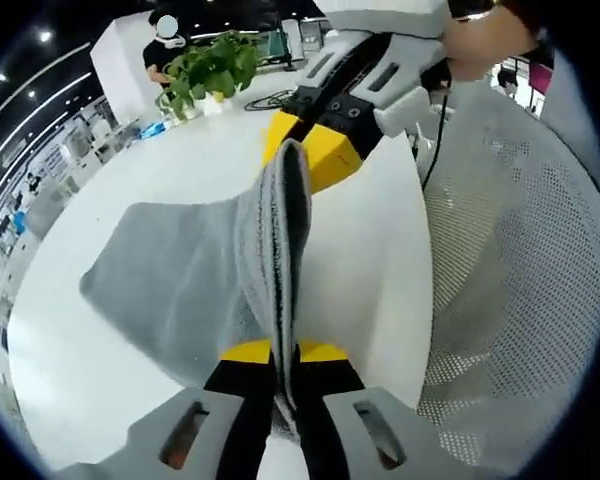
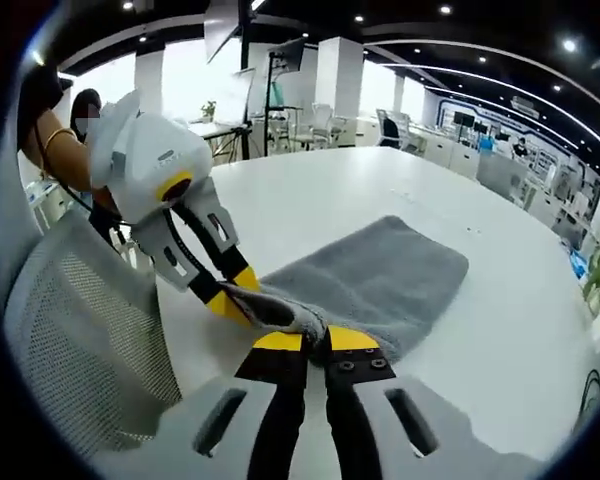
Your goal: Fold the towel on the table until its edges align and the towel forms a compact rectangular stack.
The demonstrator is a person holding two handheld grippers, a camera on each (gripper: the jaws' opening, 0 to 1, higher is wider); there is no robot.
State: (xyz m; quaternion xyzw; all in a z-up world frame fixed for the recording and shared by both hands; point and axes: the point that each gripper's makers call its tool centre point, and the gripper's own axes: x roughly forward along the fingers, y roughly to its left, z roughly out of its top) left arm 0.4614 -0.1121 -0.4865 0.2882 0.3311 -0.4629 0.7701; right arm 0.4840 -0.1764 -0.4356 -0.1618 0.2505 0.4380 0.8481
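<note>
I hold the grey towel (image 1: pixel 190 280) by one edge with both tongs. In the left gripper view my left tongs (image 1: pixel 283 375) are closed tight on a bunched ridge of cloth that rises between the jaws. My right tongs (image 1: pixel 315 150) meet the same ridge from the far end. In the right gripper view the right tongs (image 2: pixel 315 340) are closed on the near corner of the towel (image 2: pixel 380 275), and the left tongs (image 2: pixel 242 298) pinch the same edge just beside them. The rest of the towel lies spread on the white bench (image 2: pixel 380 190), away from the held edge.

Judged step: an early fold. The near edge is gathered and lifted, and the far edge lies flat. The stack is not yet formed.

Next move, as I judge it: keep the held edge taut between the tongs, carry it over to the far edge, line up the corners and lay it down flat.

A mesh chair (image 1: pixel 520 300) stands at the bench edge and a plant (image 1: pixel 210 70) stands on the far side.

No brand, label or legible writing is seen on the towel or tongs.
</note>
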